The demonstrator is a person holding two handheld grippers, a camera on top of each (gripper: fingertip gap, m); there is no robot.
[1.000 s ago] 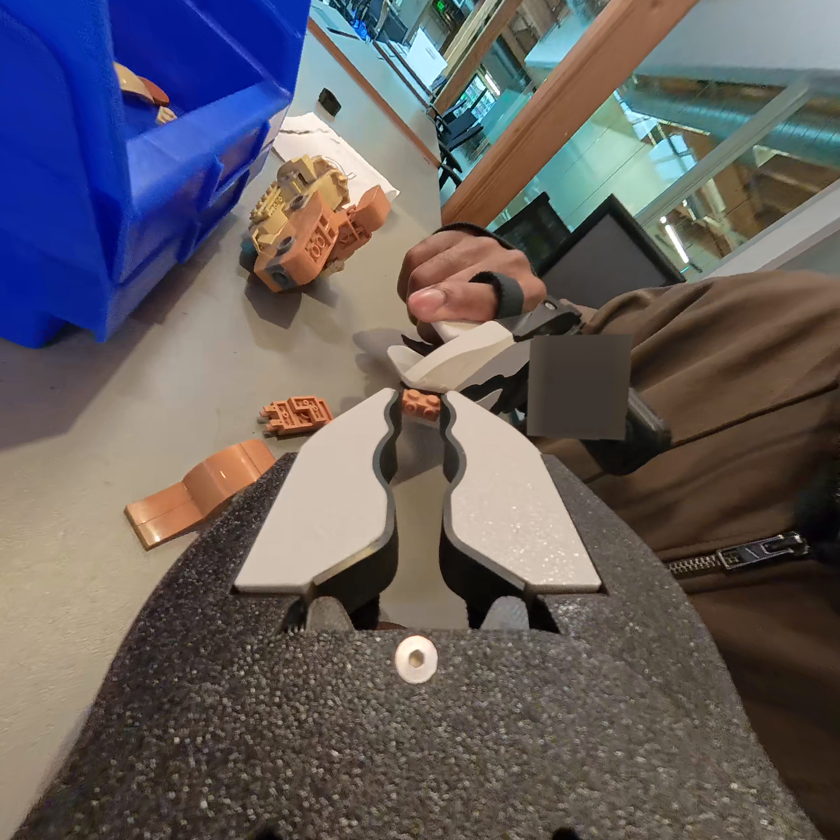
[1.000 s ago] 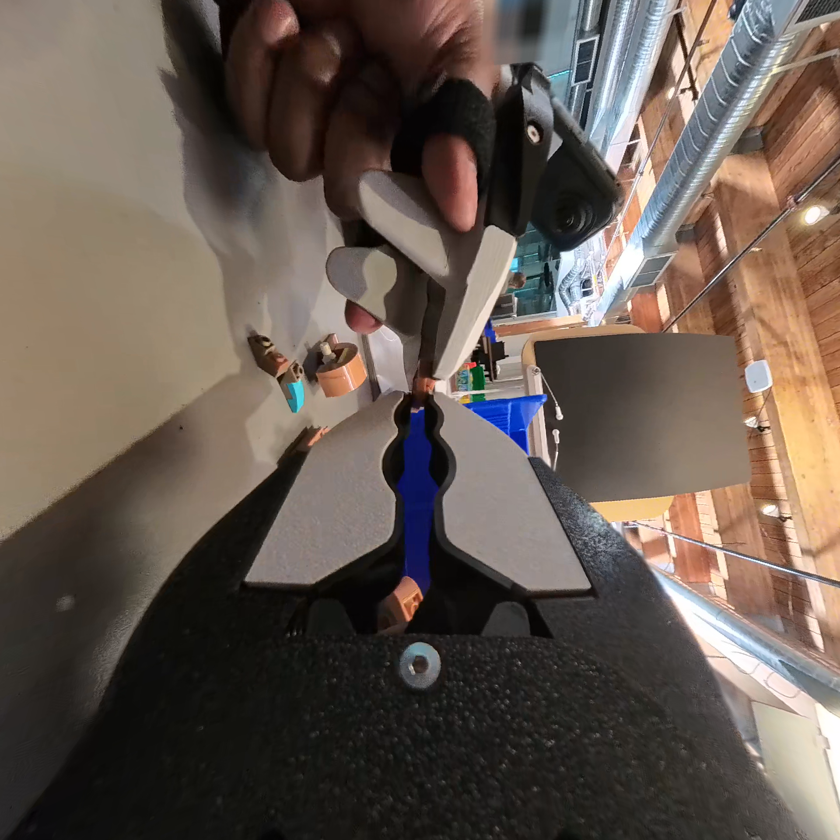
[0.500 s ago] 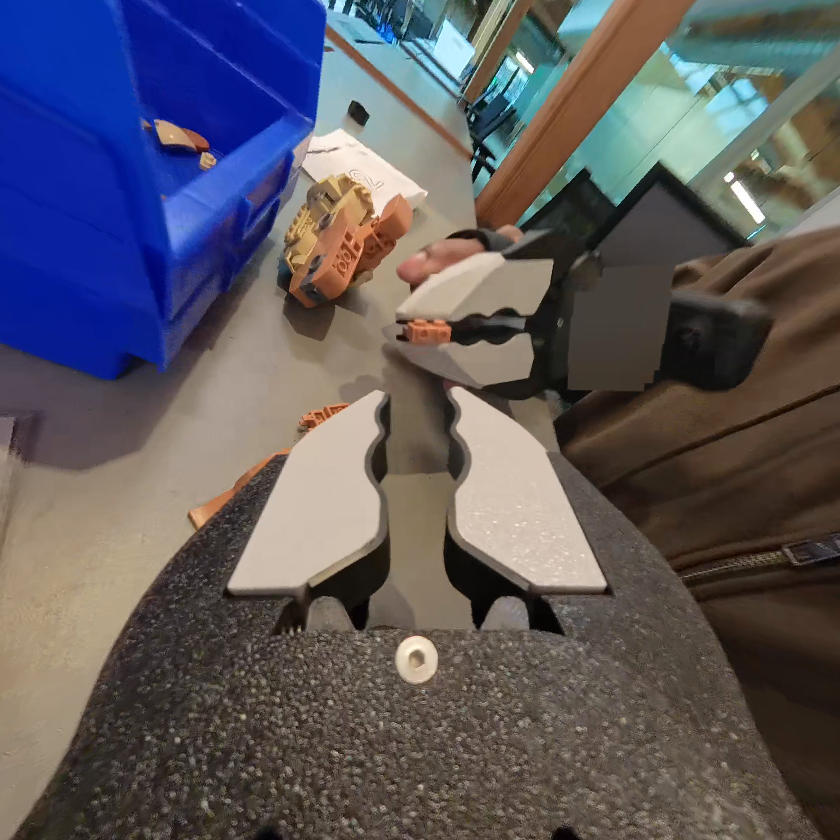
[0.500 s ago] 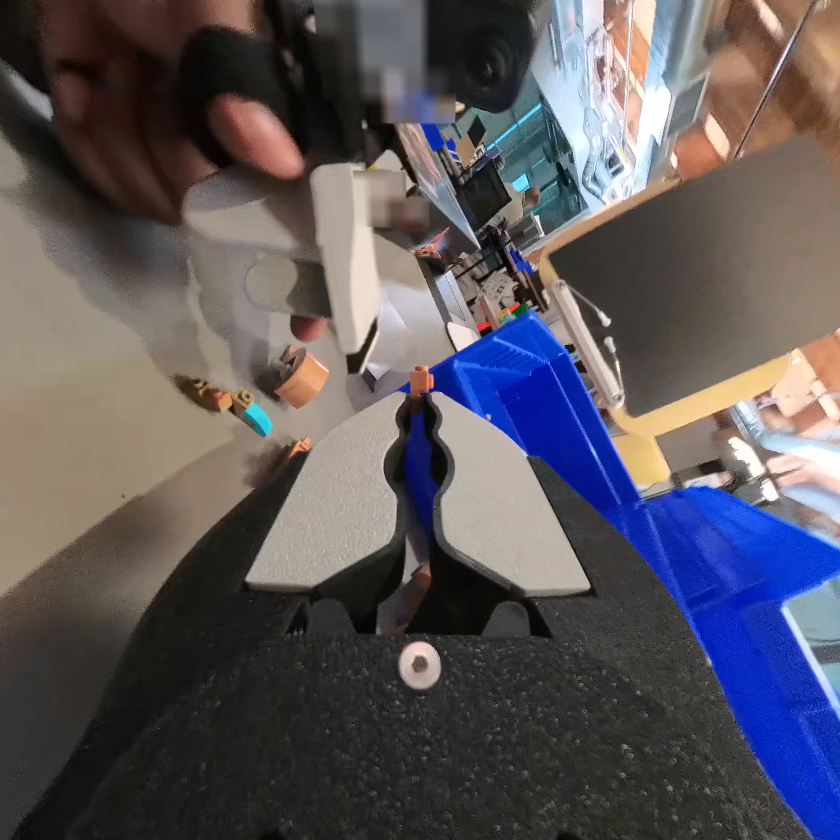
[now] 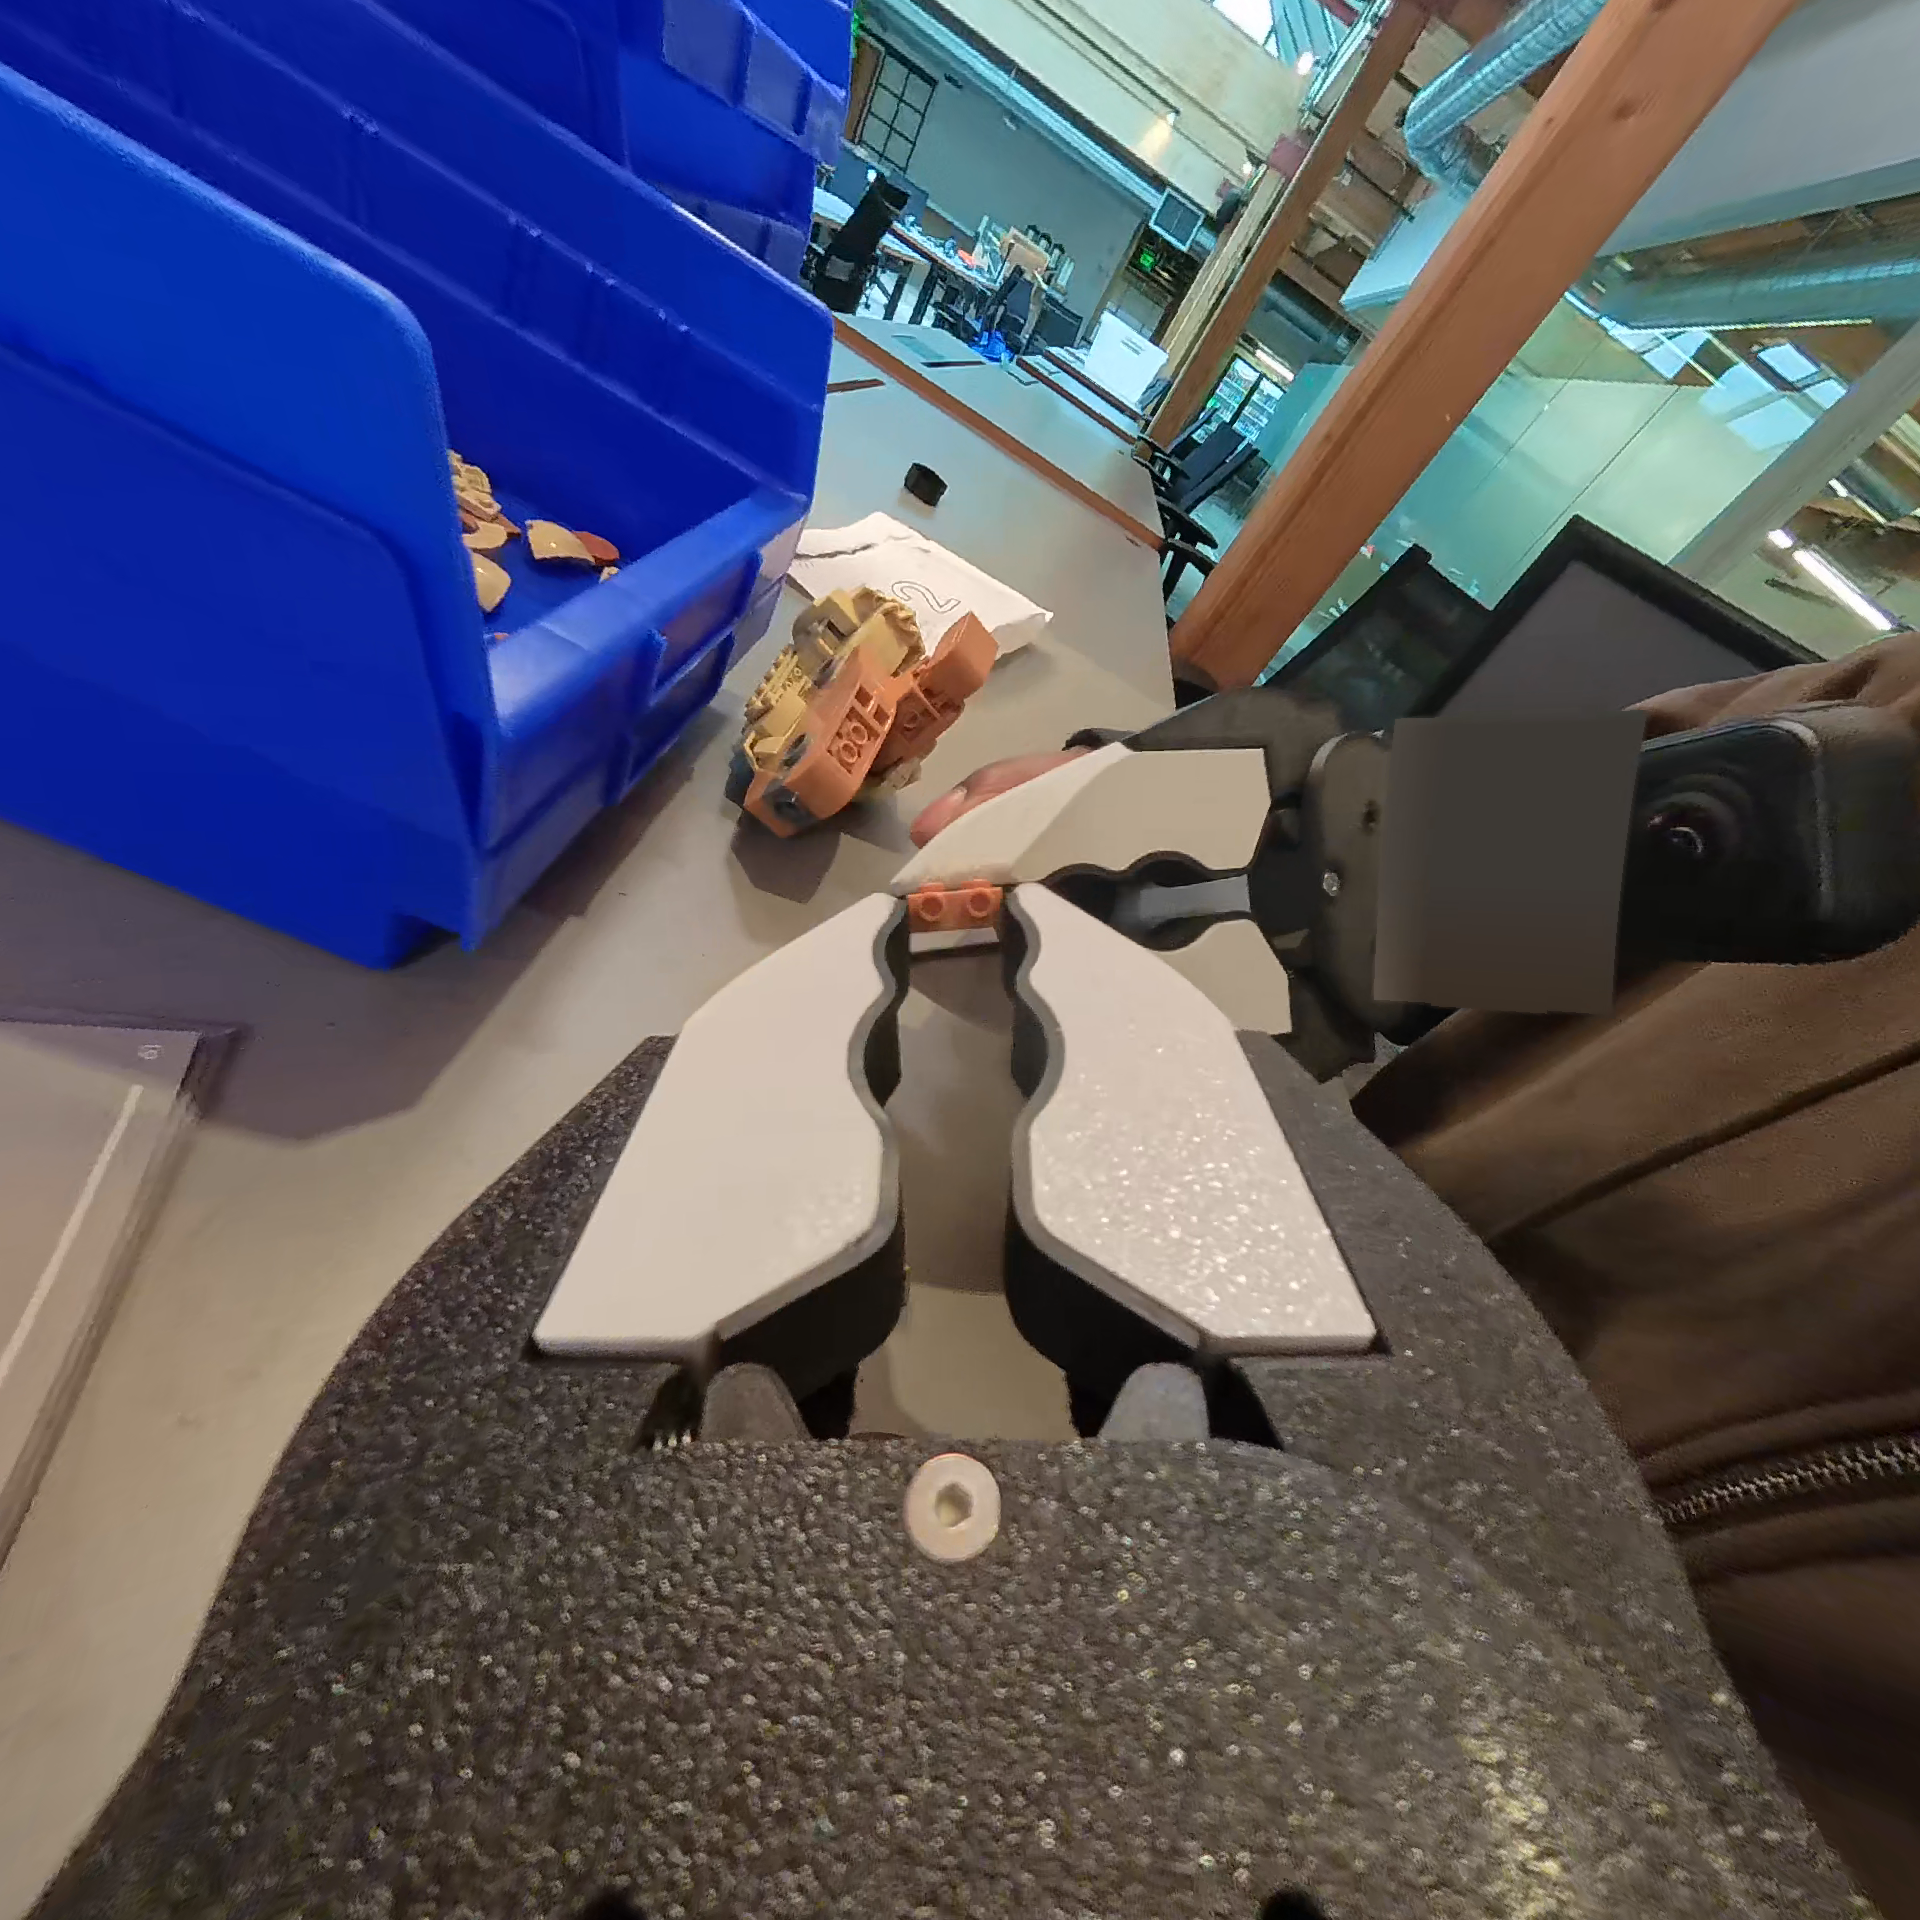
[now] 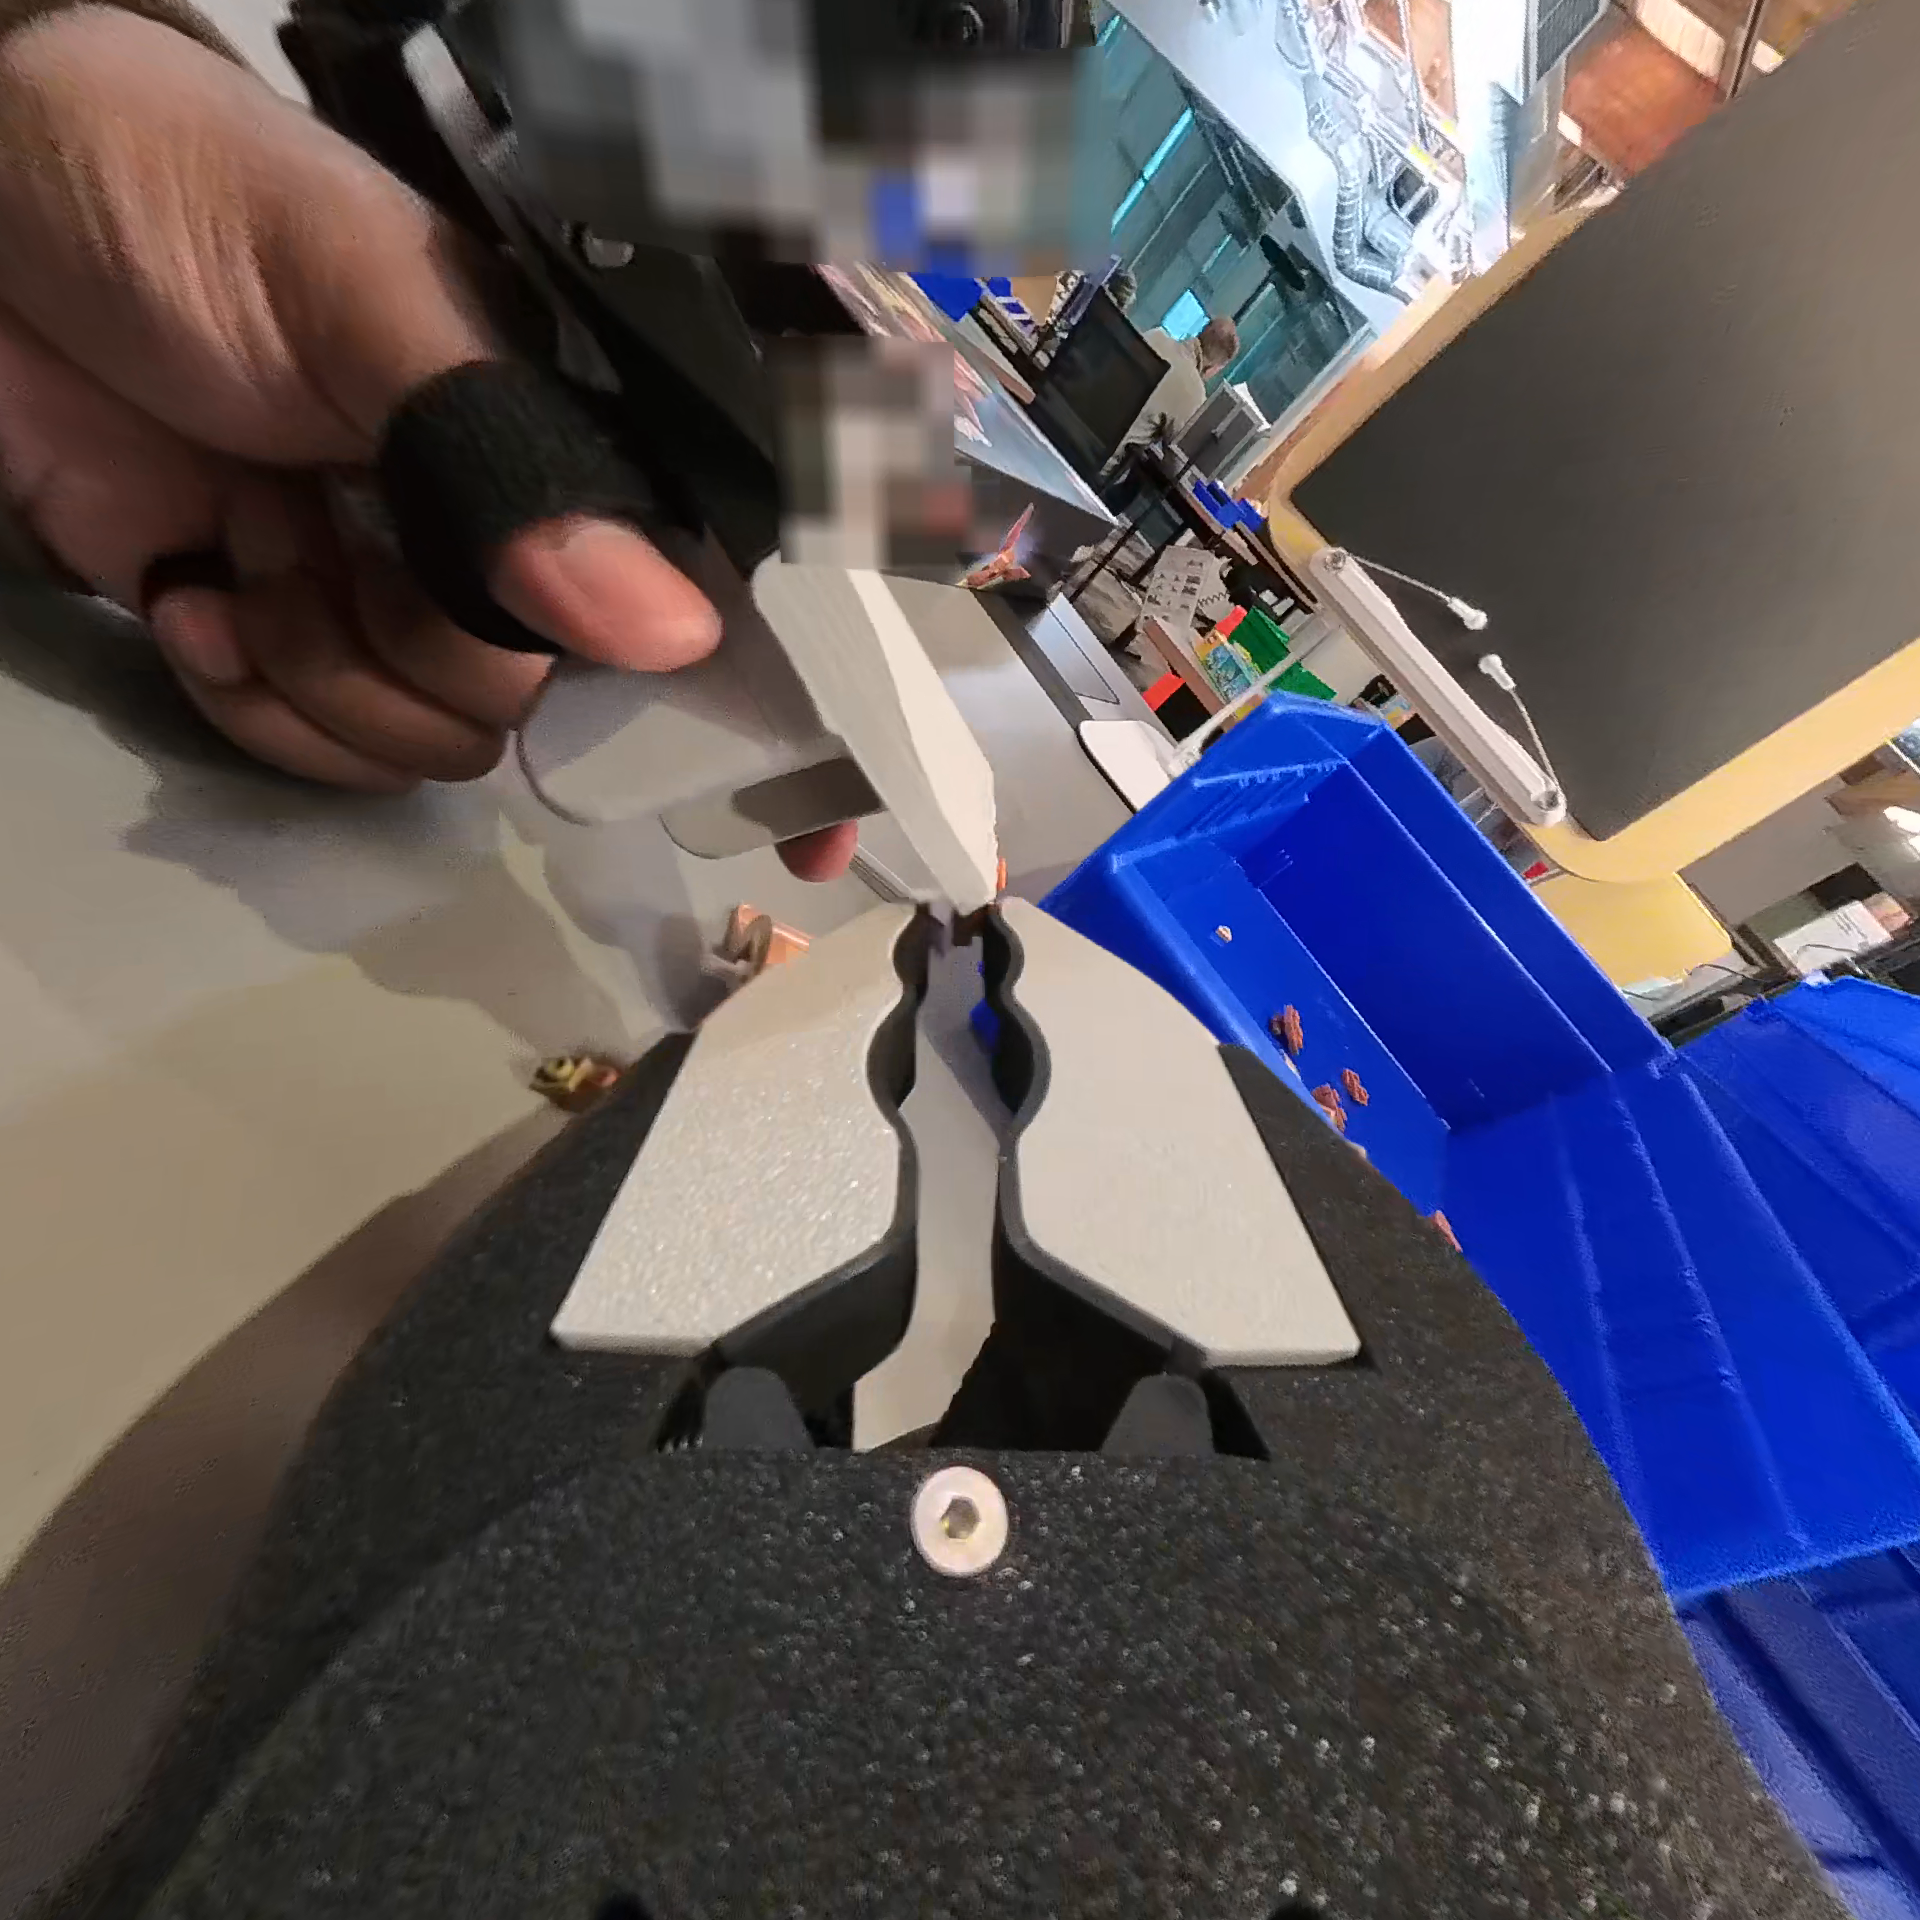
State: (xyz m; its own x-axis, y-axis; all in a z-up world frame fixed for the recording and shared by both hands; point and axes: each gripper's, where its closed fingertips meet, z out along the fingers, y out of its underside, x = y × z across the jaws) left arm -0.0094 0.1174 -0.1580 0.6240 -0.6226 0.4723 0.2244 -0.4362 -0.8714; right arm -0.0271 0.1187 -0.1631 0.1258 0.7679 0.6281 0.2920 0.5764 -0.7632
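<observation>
My left gripper (image 5: 954, 916) is shut on a small orange two-stud brick (image 5: 954, 902), one pad on each end, held above the grey table (image 5: 416, 1091). My right gripper reaches in from the right. Its upper finger (image 5: 1091, 821) rests along the brick's top edge and its lower finger sits just beneath, jaws slightly apart and not clamping. In the right wrist view my right gripper (image 6: 956, 920) has a narrow gap at its tips. A sliver of the orange brick (image 6: 977, 928) and the left gripper's finger (image 6: 914, 748) sit there.
Stacked blue bins (image 5: 312, 520) stand at the left, holding tan pieces (image 5: 540, 540). An orange and tan brick model (image 5: 842, 717) lies on the table by white paper (image 5: 935, 592). Another blue bin (image 6: 1455, 935) holds small orange pieces (image 6: 1320, 1070). A brown sleeve (image 5: 1662, 1143) fills the right.
Half a second ago my left gripper was open and apart while the right one held the brick. Now the left has closed on the brick's ends and the right jaws have widened a little.
</observation>
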